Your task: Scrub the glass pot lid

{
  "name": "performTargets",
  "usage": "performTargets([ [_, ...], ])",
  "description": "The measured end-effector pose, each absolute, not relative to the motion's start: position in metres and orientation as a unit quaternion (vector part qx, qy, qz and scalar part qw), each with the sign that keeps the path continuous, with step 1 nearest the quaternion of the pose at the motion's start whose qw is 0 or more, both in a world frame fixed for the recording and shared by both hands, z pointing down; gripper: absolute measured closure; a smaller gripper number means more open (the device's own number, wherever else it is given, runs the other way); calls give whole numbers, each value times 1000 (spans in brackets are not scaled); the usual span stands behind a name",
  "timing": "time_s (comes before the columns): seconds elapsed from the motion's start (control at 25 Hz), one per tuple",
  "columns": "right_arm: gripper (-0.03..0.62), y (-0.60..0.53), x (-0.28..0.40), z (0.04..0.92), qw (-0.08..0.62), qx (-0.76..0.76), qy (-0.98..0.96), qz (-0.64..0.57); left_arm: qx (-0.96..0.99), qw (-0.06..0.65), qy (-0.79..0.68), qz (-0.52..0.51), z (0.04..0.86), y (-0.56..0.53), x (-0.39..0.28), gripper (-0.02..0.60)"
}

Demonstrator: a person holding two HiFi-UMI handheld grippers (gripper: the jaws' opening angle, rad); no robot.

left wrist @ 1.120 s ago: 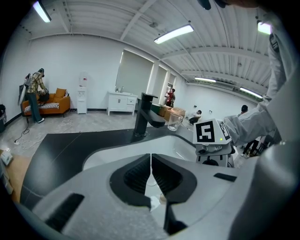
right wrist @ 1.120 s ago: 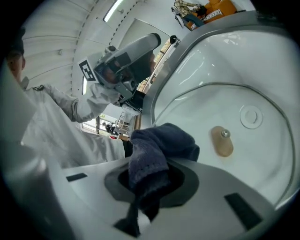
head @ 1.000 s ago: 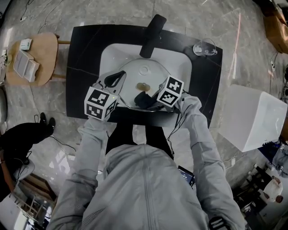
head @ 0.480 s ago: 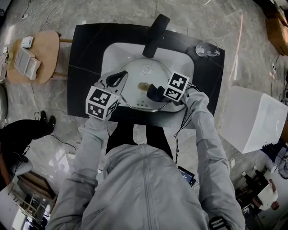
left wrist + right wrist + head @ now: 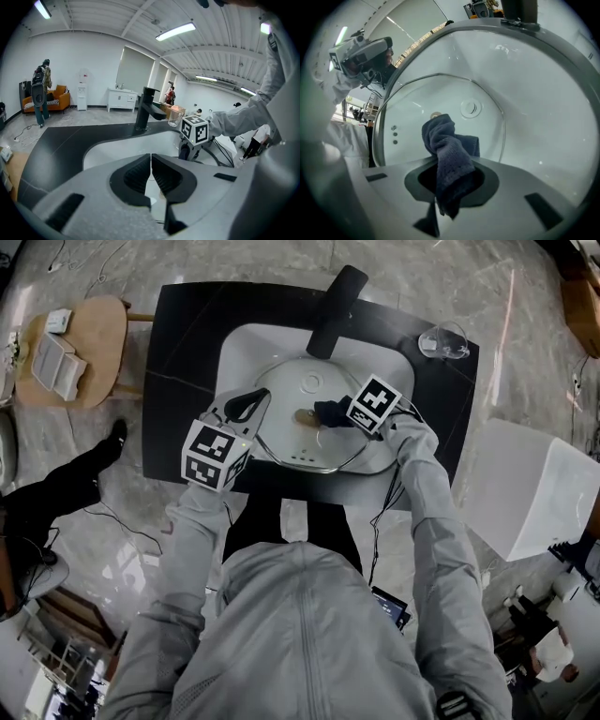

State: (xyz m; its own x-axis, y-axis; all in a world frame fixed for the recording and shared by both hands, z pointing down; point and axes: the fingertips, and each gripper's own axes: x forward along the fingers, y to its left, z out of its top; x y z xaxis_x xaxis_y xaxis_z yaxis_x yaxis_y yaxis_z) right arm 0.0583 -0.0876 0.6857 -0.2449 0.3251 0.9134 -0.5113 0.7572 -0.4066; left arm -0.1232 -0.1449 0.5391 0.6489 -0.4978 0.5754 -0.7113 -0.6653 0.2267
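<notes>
The glass pot lid (image 5: 298, 444) lies tilted in the white sink (image 5: 242, 348), its metal rim showing in the right gripper view (image 5: 412, 123). My left gripper (image 5: 251, 403) is at the lid's left rim, jaws shut on that edge (image 5: 151, 161). My right gripper (image 5: 334, 414) is shut on a dark blue cloth (image 5: 327, 412) and presses it on the glass beside the lid's brownish knob (image 5: 305, 415). In the right gripper view the cloth (image 5: 443, 140) bulges out of the right gripper (image 5: 452, 178) toward the knob (image 5: 436, 115).
A black faucet (image 5: 334, 298) reaches over the sink's far side, and the drain (image 5: 311, 383) lies under the lid. A drinking glass (image 5: 441, 341) stands on the black counter (image 5: 178, 334) at right. A white box (image 5: 520, 486) sits right, a wooden stool (image 5: 80, 348) left.
My right gripper has slid the cloth from the lid's near edge up toward the knob at its middle. The left gripper has kept its hold on the rim.
</notes>
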Motion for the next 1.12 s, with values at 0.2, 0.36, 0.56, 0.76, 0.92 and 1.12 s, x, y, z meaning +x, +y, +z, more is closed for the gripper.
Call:
performTargets([
  [0.2,525,-109,53,697,613,98,-716,318,879,227,-342,244,545,-145,-126,552],
  [0.36,525,-129,44,705,607,139,-728,286,878,229,-340,248,549,-147,-128,552],
  [0.56,525,-152,24,713,573,195,-748,270,878,231,-335,252,554,-148,-129,552],
  [0.76,526,-159,1,719,532,232,-759,296,878,234,-333,254,558,-149,-131,552],
  [0.92,526,-165,-26,717,516,217,-781,277,877,234,-333,255,559,-151,-134,552],
  [1.12,526,-167,-52,716,504,192,-806,245,877,235,-331,257,561,-148,-135,552],
])
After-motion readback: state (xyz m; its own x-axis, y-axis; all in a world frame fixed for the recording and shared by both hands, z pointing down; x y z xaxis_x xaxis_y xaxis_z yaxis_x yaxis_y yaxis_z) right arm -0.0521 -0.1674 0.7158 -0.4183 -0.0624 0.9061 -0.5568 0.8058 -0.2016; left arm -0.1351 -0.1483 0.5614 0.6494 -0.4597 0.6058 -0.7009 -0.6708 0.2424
